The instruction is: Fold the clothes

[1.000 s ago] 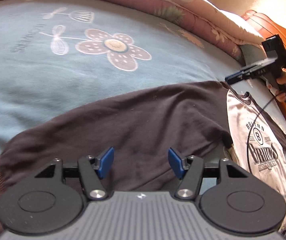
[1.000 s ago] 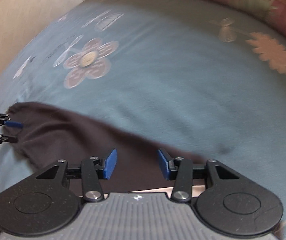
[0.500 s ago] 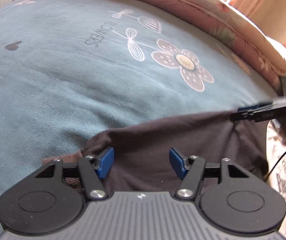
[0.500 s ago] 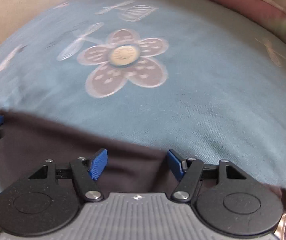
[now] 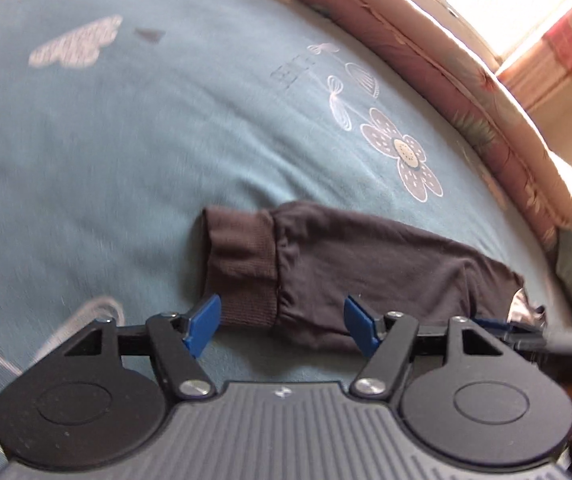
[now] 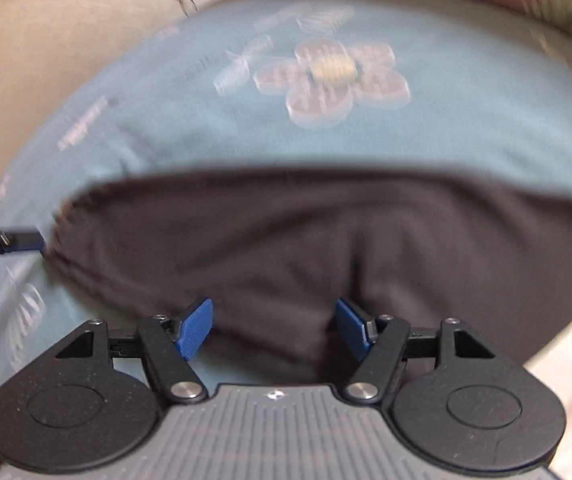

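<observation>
Tongs, left [image 5: 281, 326] and right [image 6: 271, 330], were being opened, ungripped, over the dark sleeve [image 5: 326, 264], likely for regrasping.

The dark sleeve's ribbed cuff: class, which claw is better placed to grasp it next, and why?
Left. The left claw hangs right over the cuff, jaws opening, nothing pinched. The right claw, also opening, is over the sleeve farther along, away from the cuff.
</observation>
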Demonstrator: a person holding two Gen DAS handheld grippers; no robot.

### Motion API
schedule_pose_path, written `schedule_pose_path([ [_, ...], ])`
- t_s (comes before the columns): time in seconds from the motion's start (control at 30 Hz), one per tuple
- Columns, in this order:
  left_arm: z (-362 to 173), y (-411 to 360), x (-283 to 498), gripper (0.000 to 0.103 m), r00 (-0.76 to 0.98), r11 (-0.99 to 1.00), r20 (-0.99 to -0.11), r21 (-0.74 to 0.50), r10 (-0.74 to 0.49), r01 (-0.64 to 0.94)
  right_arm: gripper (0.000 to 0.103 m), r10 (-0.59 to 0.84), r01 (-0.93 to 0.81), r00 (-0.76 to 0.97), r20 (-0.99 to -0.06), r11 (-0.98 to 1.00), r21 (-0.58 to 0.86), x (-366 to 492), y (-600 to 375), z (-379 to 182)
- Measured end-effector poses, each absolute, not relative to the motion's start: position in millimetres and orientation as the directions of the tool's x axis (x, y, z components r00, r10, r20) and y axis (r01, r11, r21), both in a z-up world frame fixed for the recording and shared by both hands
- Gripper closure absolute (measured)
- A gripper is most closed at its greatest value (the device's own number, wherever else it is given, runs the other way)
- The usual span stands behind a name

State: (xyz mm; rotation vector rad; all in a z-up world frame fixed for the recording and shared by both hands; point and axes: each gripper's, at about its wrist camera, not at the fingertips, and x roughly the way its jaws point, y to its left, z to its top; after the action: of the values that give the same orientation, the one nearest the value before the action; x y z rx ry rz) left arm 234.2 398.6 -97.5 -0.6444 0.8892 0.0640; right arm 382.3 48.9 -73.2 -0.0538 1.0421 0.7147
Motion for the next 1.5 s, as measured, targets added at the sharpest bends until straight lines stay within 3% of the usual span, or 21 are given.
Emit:
schedule_pose_path([
  [0.07, -99.7, 400.8, 232.6, 0.032, 0.648, 0.800, -0.729, -0.515, -0.220, -0.307, 0.015, 0.537, -0.561, 0.292, -0.792, 0.766, 0.312, 362.8, 41.5, -71.1],
  [0.17, -100.5, 401.4, 236.3, 0.030, 0.649, 0.801, -0.725, -0.519, -0.228, -0.298, 0.016, 0.548, -0.579, 0.265, -0.793, 0.748, 0.324, 351.1, 39.9, -55.6],
  [0.3, -94.4, 398.5, 237.7, 0.031, 0.645, 0.822, -0.732, -0.495, -0.220, -0.281, 0.014, 0.505, -0.543, 0.448, -0.738, 0.809, 0.224, 355.2, 36.0, -43.7],
  [0.37, -85.8, 396.3, 235.1, 0.031, 0.650, 0.844, -0.733, -0.467, -0.203, -0.264, 0.014, 0.445, -0.475, 0.437, -0.782, 0.852, 0.220, 365.6, 34.0, -60.2],
  [0.47, -64.0, 387.9, 231.3, 0.031, 0.675, 0.891, -0.720, -0.399, -0.157, -0.218, 0.000, 0.487, -0.474, 0.344, -0.803, 0.828, 0.299, 355.0, 28.9, -70.4],
  [0.57, -45.9, 372.4, 239.6, 0.030, 0.706, 0.930, -0.690, -0.344, -0.156, -0.131, 0.001, 0.556, -0.488, 0.251, -0.792, 0.780, 0.393, 342.0, 19.5, -59.6],
  [0.7, -51.8, 354.8, 271.5, 0.029, 0.704, 0.923, -0.667, -0.383, -0.245, -0.041, 0.001, 0.558, -0.489, 0.324, -0.764, 0.790, 0.369, 327.9, 5.4, -37.7],
  [0.77, -69.1, 353.5, 291.1, 0.029, 0.694, 0.910, -0.672, -0.411, -0.259, -0.059, 0.001, 0.560, -0.476, 0.347, -0.753, 0.796, 0.373, 324.8, -3.1, -32.8],
  [0.83, -90.9, 358.2, 307.6, 0.030, 0.677, 0.920, -0.713, -0.368, -0.186, -0.136, 0.001, 0.540, -0.468, 0.365, -0.758, 0.811, 0.352, 321.8, -11.4, -28.8],
  [0.87, -100.4, 362.9, 312.5, 0.041, 0.668, 0.927, -0.733, -0.329, -0.129, -0.182, 0.001, 0.524, -0.462, 0.377, -0.764, 0.821, 0.335, 319.1, -17.0, -27.3],
  [0.9, -105.5, 368.5, 313.3, 0.046, 0.674, 0.918, -0.731, -0.335, -0.109, -0.215, 0.001, 0.511, -0.457, 0.384, -0.769, 0.829, 0.322, 315.6, -24.9, -26.1],
  [1.0, -96.1, 368.6, 308.6, 0.040, 0.694, 0.883, -0.706, -0.408, -0.143, -0.233, 0.001, 0.461, -0.444, 0.414, -0.785, 0.855, 0.268, 304.3, -48.4, -24.2],
  [1.1, -77.8, 333.0, 307.0, 0.034, 0.704, 0.930, -0.684, -0.355, -0.191, -0.092, 0.000, 0.377, -0.433, 0.463, -0.803, 0.886, 0.166, 291.9, -67.2, -29.7],
  [1.27, -80.0, 264.6, 313.1, 0.031, 0.657, 0.964, -0.708, -0.235, -0.259, 0.127, 0.000, 0.353, -0.388, 0.429, -0.832, 0.903, 0.183, 279.5, -85.7, -57.9],
  [1.37, -105.5, 260.7, 316.8, 0.034, 0.583, 0.969, -0.777, -0.231, -0.237, 0.086, 0.000, 0.396, -0.370, 0.378, -0.837, 0.893, 0.255, 264.2, -90.9, -72.2],
  [1.4, -108.2, 262.7, 313.9, 0.029, 0.579, 0.972, -0.784, -0.222, -0.223, 0.074, 0.000, 0.414, -0.374, 0.362, -0.835, 0.885, 0.277, 257.3, -93.2, -74.6],
  [1.5, -95.0, 258.9, 304.7, 0.031, 0.568, 0.983, -0.806, -0.181, -0.166, 0.029, 0.000, 0.451, -0.388, 0.320, -0.833, 0.865, 0.318, 236.8, -111.4, -67.2],
])
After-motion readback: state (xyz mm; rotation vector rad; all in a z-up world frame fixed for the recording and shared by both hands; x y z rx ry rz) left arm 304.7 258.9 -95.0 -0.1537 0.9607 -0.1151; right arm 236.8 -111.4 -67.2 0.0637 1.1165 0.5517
